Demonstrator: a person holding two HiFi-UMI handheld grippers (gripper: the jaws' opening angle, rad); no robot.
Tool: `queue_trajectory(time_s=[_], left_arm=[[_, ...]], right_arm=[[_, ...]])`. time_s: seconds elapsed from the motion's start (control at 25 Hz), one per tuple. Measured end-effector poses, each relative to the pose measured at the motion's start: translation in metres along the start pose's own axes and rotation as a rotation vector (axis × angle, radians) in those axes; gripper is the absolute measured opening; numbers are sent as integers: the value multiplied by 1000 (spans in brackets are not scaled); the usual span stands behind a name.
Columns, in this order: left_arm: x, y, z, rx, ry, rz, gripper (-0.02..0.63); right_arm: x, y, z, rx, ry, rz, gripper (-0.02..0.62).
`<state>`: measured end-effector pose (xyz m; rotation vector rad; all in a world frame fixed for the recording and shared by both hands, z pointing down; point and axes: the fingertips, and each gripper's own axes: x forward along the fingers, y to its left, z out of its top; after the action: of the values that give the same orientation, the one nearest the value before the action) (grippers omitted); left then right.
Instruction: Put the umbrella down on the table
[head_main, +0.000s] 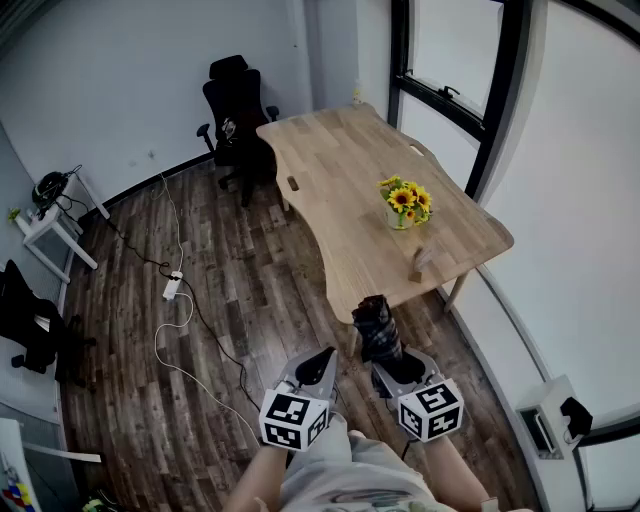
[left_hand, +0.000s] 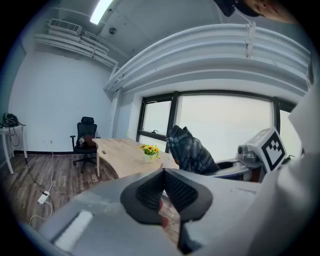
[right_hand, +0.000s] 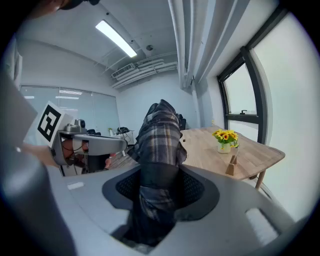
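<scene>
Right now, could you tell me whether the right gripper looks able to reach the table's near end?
Probably yes: the right gripper, shut on the umbrella, hangs over the floor just short of the table, with nothing between; the sunflower vase stands farther in.

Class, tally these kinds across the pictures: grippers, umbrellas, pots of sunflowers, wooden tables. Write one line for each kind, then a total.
Grippers: 2, left gripper and right gripper
Umbrella: 1
Pot of sunflowers: 1
Wooden table: 1
Total: 5
</scene>
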<state>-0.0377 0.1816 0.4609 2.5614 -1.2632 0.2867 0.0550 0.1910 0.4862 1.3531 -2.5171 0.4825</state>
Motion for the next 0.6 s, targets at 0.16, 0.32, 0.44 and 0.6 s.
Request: queue_trajectory(time_s=[0.16,0.32,0.44,0.6], left_arm=[[-2,-6,2,7,-2,-3,-2],[1,-7,2,6,-1,-2,-2],[6,-3,3,0,0,1,-2],[20,4,2,-7,3,4,-2]], right_arm=[[-5,-1,1,-5,-1,-3,178],[-4,-2,7,17,-27,7,181],[1,-5,13,31,-43,15,181],[11,-14,18,28,-48,19,181]])
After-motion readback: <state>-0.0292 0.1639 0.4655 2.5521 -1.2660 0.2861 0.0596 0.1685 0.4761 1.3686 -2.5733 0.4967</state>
